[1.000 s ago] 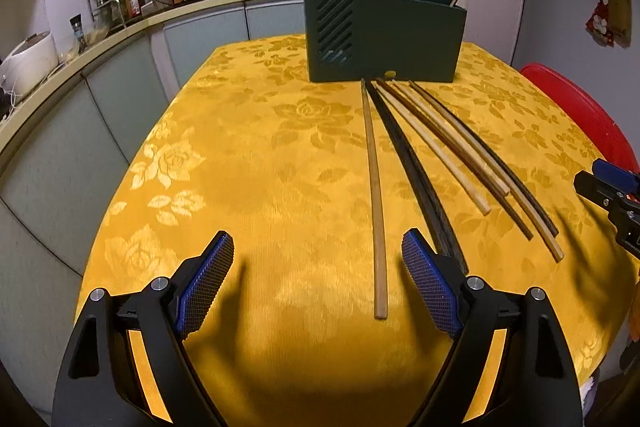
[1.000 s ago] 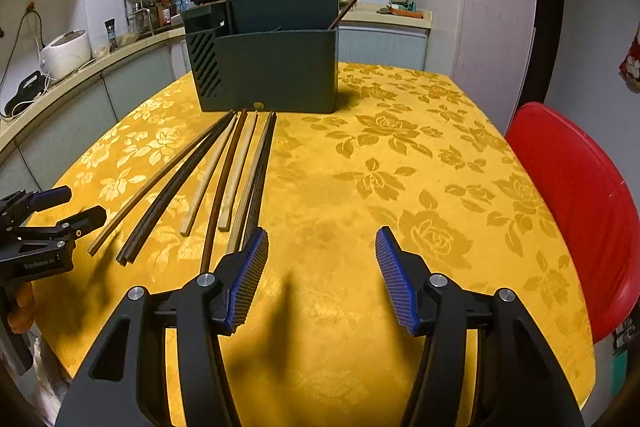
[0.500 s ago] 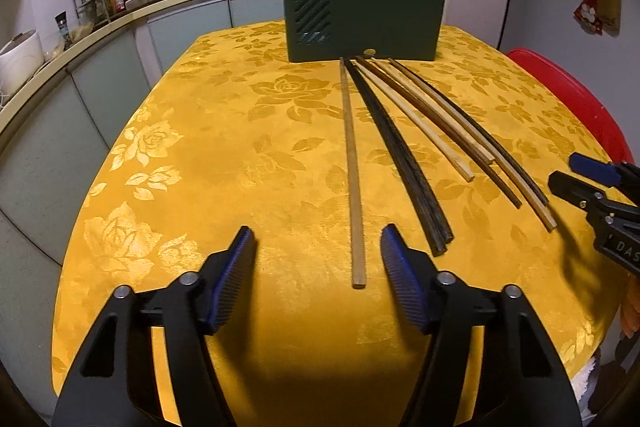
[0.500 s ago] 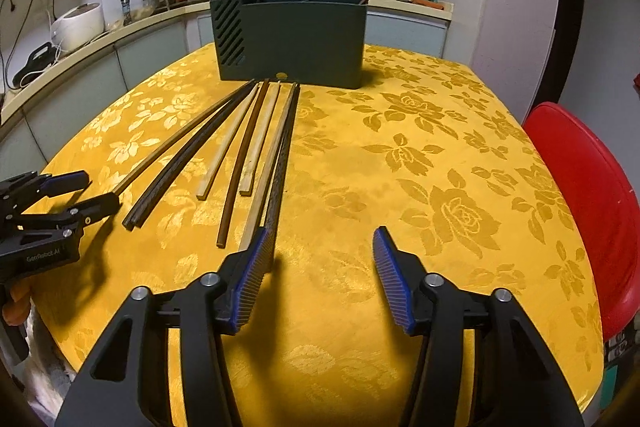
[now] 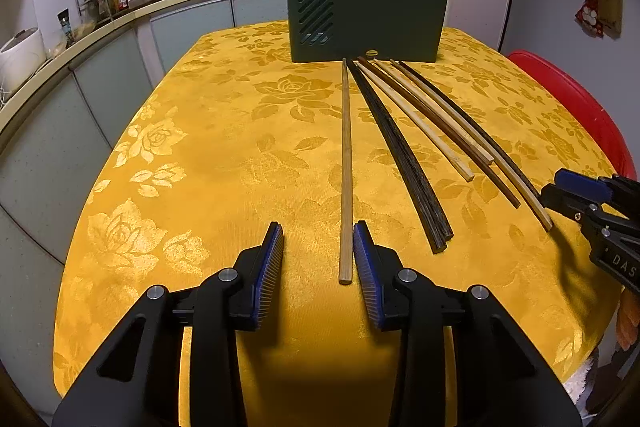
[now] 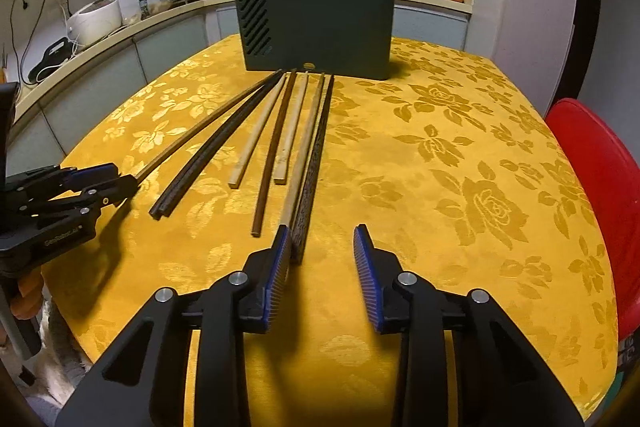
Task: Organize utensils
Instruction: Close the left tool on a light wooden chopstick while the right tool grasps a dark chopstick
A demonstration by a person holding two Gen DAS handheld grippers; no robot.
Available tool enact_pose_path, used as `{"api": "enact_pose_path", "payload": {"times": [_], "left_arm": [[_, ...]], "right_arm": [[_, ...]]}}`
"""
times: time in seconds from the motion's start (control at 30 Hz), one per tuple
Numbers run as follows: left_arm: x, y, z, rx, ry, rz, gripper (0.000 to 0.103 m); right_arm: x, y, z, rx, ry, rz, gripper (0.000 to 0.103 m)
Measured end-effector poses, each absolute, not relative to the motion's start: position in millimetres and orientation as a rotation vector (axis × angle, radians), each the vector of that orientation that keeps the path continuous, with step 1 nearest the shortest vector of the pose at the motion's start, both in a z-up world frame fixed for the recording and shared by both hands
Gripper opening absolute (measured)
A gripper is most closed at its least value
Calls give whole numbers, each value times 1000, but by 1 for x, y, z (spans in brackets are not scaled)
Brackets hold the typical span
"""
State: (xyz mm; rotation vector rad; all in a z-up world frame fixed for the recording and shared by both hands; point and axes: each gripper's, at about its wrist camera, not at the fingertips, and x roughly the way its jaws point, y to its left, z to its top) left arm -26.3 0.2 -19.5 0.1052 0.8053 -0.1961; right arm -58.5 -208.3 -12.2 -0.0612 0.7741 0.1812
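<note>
Chopsticks of wood, some pale and some dark brown or near black, lie fanned on the yellow rose-patterned tablecloth (image 5: 224, 155), their far tips gathered at the foot of the dark green plastic utensil holder (image 5: 384, 23) standing at the upper centre of both views. In the left wrist view the left gripper (image 5: 318, 255) rises from the bottom centre, angled down toward the cloth, and its jaws, which have just been closing, stand a modest way apart; the near end of a single light brown wooden chopstick (image 5: 346, 163) lies between them, close against the right blue ribbed pad (image 5: 364, 267) though not clamped, with the left pad well clear of it. In the right wrist view the right gripper (image 6: 320, 259) also comes up from the bottom centre, tilted down, its jaws likewise just narrowed and still parted; the blunt end of a speckled black chopstick (image 6: 314, 163) sits just inside the left pad (image 6: 278, 267), perhaps touching it, while a pale tan chopstick (image 6: 304, 143) beside it runs behind that pad. The right pad touches nothing. A red plastic chair (image 6: 596, 195) shows at the right edge.
</note>
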Motion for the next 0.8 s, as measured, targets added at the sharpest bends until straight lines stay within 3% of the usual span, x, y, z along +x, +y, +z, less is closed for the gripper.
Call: {"api": "enact_pose_path", "payload": {"times": [0.6, 0.8], "left_arm": [[-30, -4, -21, 101, 797, -174, 36], [-32, -9, -20, 111, 788, -187, 25]], "right_arm": [[-51, -207, -18, -61, 772, 168, 18], [-52, -204, -19, -58, 757, 178, 8]]}}
